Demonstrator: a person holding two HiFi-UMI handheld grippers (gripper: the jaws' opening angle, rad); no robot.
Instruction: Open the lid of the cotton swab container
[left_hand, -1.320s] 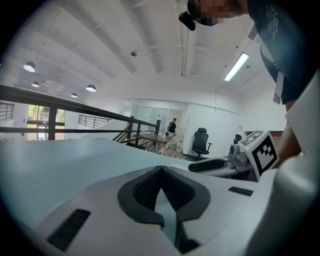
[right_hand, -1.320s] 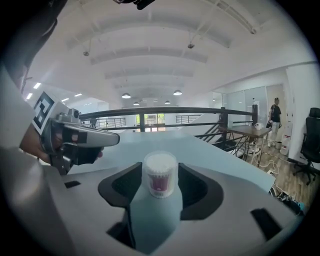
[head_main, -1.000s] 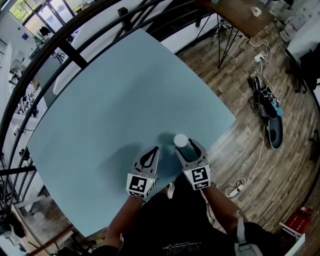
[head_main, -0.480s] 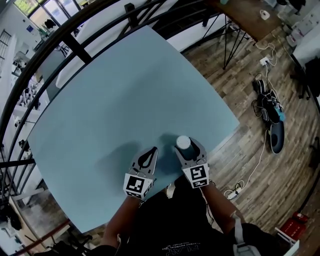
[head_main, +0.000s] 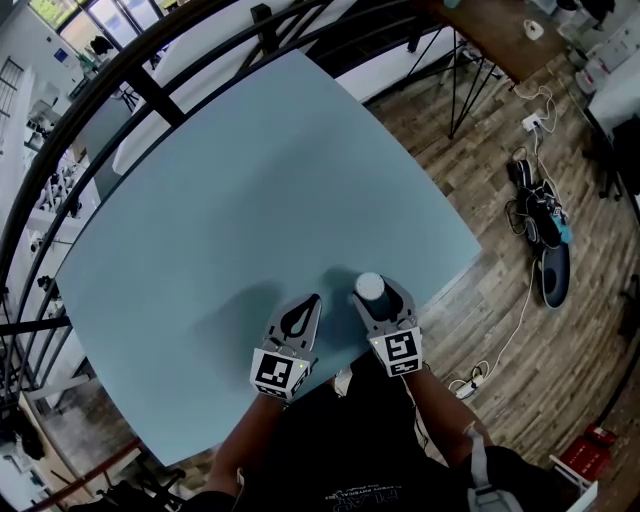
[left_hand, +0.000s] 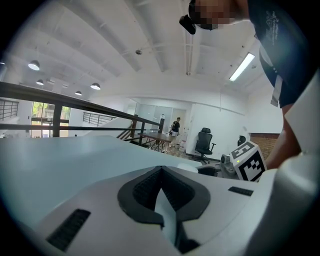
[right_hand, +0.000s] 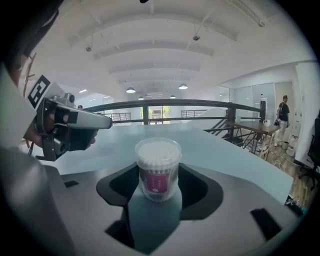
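Note:
The cotton swab container (right_hand: 158, 167) is a small clear tub with a pink label and a clear lid, packed with white swabs. It stands upright on the light blue table (head_main: 250, 180), near the front edge. My right gripper (right_hand: 158, 172) is shut on its sides, and from the head view the container (head_main: 369, 286) sits at the tips of the right gripper (head_main: 378, 293). The lid is on. My left gripper (head_main: 313, 299) hovers just left of it, shut with nothing between the jaws; its tips (left_hand: 161, 168) meet in a point. The left gripper (right_hand: 70, 127) also shows beside the container.
A black railing (head_main: 150, 95) runs behind the table's far side. To the right the table ends over a wooden floor (head_main: 500, 300) with cables and shoes (head_main: 545, 250). A brown table (head_main: 495, 30) stands at the far right.

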